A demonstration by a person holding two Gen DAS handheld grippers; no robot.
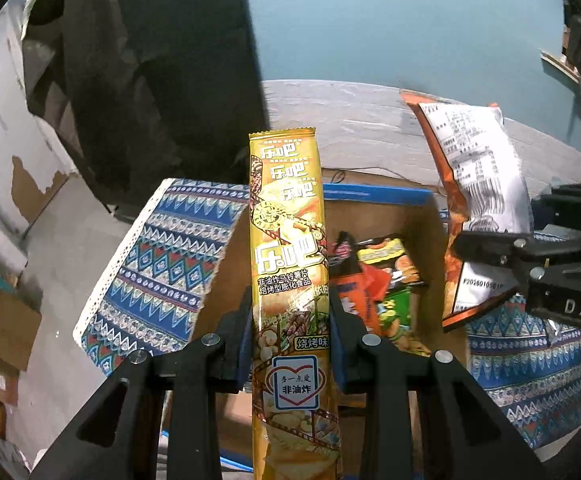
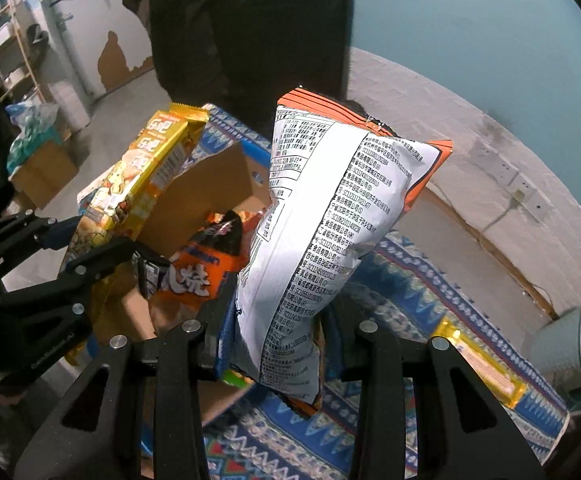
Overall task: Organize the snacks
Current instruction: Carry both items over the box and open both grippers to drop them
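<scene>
Left gripper (image 1: pixel 290 320) fingers clamped on tall yellow 乐吧 chip pack (image 1: pixel 288 240) above open cardboard box (image 1: pixel 430 232), right gripper (image 2: pixel 278 332) fingers clamped on orange-edged snack bag (image 2: pixel 322 220) beside it, print side showing, patterned bench cloth (image 1: pixel 162 264) around box.

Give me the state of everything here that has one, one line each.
Left gripper: shut on the yellow pack.
Yellow pack: sealed, held upright above the box.
Right gripper: shut on the orange bag.
Orange bag: sealed, puffy, held up, printed back to the camera.
Box: open, flaps up, several snack packs inside.
Second yellow pack: lying flat on the patterned cloth.
</scene>
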